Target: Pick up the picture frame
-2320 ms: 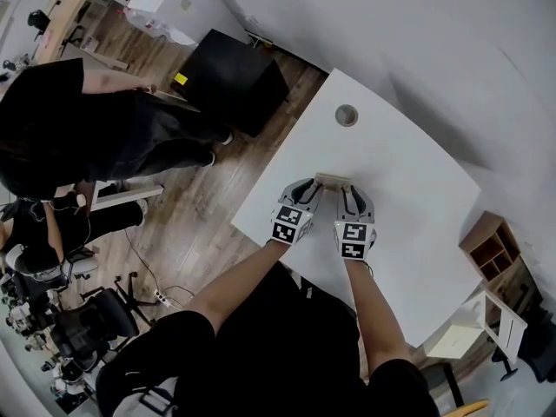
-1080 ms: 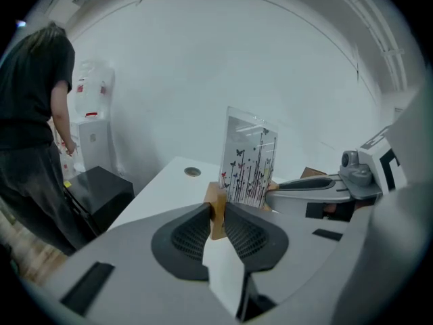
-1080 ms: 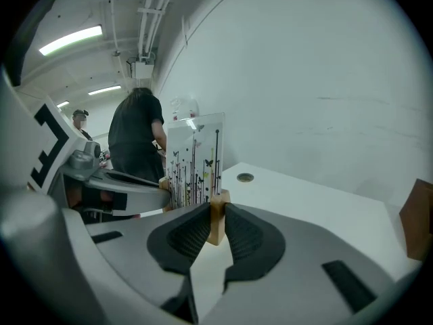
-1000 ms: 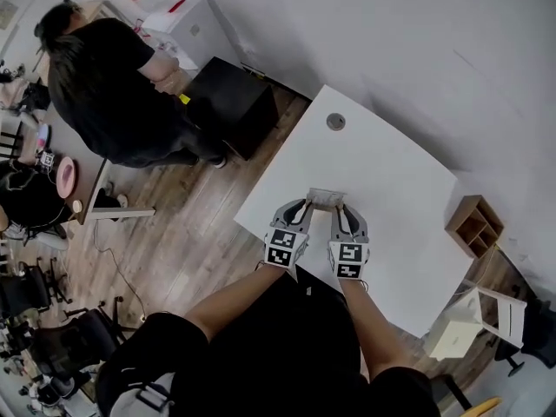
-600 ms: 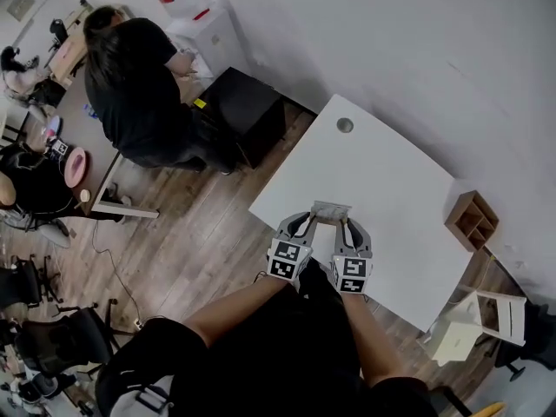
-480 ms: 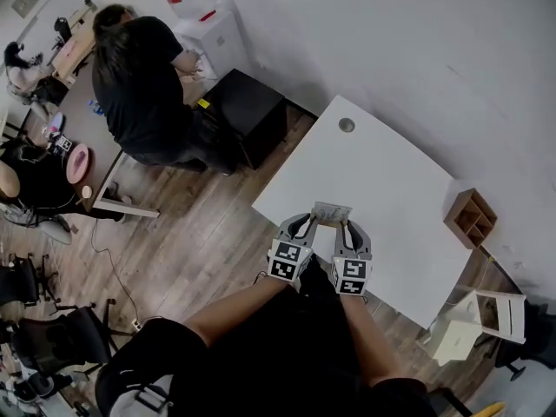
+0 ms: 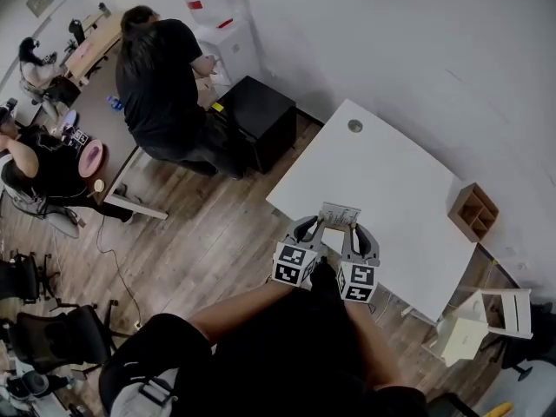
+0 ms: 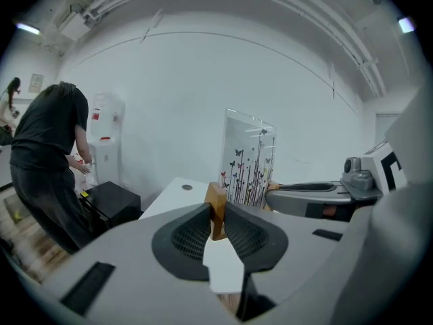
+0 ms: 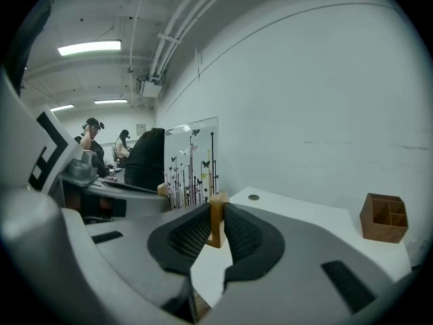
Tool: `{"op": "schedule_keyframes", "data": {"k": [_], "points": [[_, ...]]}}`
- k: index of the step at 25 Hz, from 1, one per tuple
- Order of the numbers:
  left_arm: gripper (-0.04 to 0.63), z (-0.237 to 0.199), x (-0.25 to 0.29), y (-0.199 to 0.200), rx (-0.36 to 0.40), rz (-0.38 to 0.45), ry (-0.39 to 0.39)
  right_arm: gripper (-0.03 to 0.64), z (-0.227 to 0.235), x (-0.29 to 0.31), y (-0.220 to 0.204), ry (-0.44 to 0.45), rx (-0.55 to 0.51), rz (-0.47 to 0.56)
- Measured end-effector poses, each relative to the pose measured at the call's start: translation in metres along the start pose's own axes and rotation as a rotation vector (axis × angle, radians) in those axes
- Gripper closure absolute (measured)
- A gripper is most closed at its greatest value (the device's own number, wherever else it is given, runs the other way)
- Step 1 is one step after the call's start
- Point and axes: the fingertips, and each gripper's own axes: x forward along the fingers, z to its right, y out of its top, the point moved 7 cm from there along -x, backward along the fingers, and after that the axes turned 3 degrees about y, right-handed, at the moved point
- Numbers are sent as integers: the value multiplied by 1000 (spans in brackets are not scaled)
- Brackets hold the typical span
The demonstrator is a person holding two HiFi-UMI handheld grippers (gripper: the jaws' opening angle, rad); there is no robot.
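We found the left tool (image 8: 216, 213) and right tool (image 9: 216, 217) each pinching a wooden end of the picture frame (image 8: 247, 160); only the head view showed it held above the near edge of the desk (image 7: 395, 185).

Head view steeply down from high above the table (image 7: 395, 176); gripper views close along their jaws, picture frame (image 8: 247, 161) in all.

The left tool (image 8: 216, 212) and right tool (image 9: 216, 213) hide much of the picture frame's (image 8: 247, 160) wooden base.
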Motion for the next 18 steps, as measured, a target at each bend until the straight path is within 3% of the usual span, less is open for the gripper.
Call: {"op": "schedule_keyframes", "data": {"k": [6, 18], "points": [[528, 12, -5, 18, -21, 28, -21, 543, 4, -17, 17, -32, -14, 39], [529, 15, -2, 52, 31, 79, -39, 543, 9, -18, 47, -74, -5, 103]]}}
